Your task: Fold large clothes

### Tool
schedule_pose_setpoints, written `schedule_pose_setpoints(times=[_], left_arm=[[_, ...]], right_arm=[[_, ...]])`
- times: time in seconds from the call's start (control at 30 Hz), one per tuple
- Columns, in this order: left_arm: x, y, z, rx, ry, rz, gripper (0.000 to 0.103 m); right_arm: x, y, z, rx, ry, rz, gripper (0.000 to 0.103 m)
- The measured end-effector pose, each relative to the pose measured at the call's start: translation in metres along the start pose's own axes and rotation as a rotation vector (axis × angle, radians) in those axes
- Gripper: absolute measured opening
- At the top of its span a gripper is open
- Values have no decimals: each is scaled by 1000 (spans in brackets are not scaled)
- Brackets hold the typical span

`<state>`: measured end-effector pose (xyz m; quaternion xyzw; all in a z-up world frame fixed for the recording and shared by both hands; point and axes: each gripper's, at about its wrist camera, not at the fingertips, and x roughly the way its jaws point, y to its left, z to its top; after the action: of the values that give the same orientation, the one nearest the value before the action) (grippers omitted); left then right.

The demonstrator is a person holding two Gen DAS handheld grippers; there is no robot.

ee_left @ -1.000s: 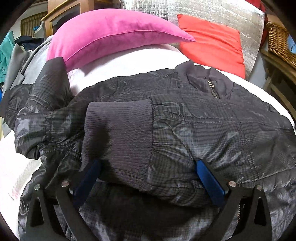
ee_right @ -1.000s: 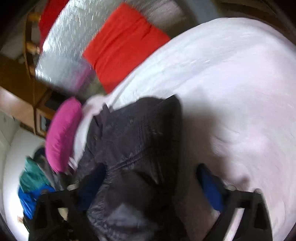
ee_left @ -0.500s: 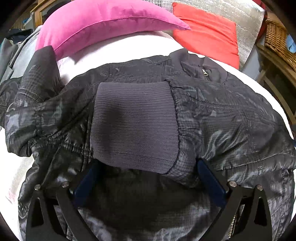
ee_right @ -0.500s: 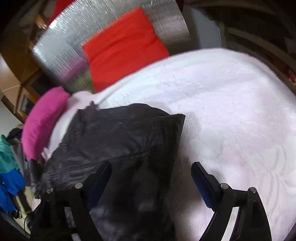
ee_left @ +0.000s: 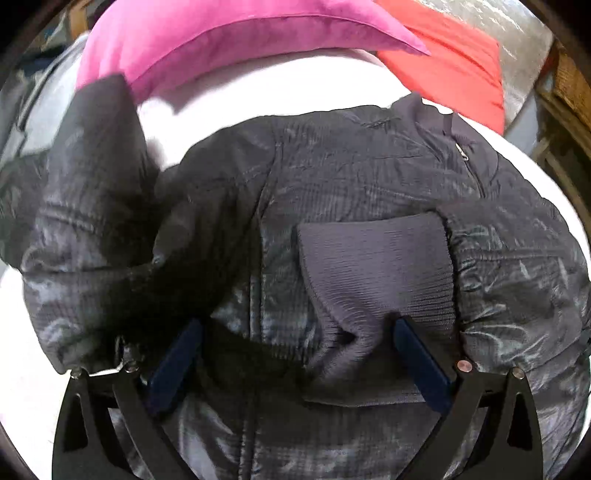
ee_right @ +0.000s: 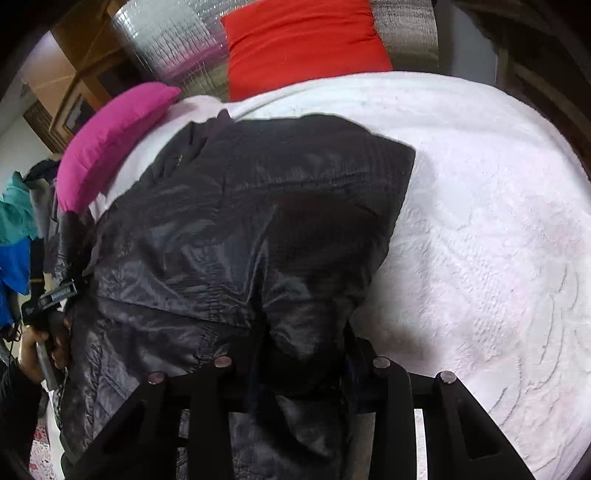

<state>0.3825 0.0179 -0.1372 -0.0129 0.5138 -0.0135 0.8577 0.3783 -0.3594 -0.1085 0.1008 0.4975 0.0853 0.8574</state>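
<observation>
Black jacket (ee_left: 351,192) lies spread on the white bedspread (ee_right: 480,221), collar toward the pink pillow (ee_left: 229,33), long axis running away from both tools. Left gripper (ee_left: 295,343) is wide, nothing clamped, ribbed cuff (ee_left: 373,266) of the folded-in sleeve lying between its 2 blue pads, right pad touching it. Right gripper (ee_right: 299,363) has closed down on a bunched fold at the jacket's right edge (so it's nearer for the next fold); no containers visible.
</observation>
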Motion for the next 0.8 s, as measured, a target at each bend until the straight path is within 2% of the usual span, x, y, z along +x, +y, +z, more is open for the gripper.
schedule_pose_setpoints(times=[0.03, 0.1, 0.17, 0.23, 0.3, 0.37, 0.4, 0.5, 0.57, 0.6, 0.67, 0.73, 0.8], left_arm=[[-5, -1, 1, 7, -10, 16, 96], [-16, 0, 1, 0, -48, 40, 89], [-34, 4, 3, -14, -113, 40, 88], [-56, 5, 3, -26, -198, 30, 88], [-70, -2, 2, -26, -243, 10, 88], [-74, -13, 1, -8, -258, -29, 88], [-72, -19, -1, 9, -254, -44, 88], [-46, -49, -1, 73, -183, -34, 88], [-17, -57, -5, 85, -85, 5, 90], [-10, -56, -7, 79, -70, 6, 94], [-5, -52, -8, 56, -73, -5, 99], [-2, -49, -6, 44, -57, -22, 101], [-2, -52, -5, 60, -61, -3, 102]], right_arm=[[-1, 0, 0, -2, -7, -2, 41], [-3, -5, -3, 40, -12, 7, 68], [-15, -13, -7, 76, -36, 36, 73], [-28, -11, -5, 77, -86, 30, 73], [-51, -6, -6, 108, -188, 24, 73], [-67, 2, -4, 126, -262, 98, 73], [-68, 9, -2, 121, -271, 132, 73], [-48, 25, 2, 104, -228, 235, 73], [-14, 13, -4, 157, -132, 192, 72], [-1, 5, -6, 196, -112, 200, 64], [0, -6, -11, 247, -146, 223, 56], [-2, -7, -9, 247, -131, 222, 56], [-2, -4, -6, 249, -118, 210, 56]])
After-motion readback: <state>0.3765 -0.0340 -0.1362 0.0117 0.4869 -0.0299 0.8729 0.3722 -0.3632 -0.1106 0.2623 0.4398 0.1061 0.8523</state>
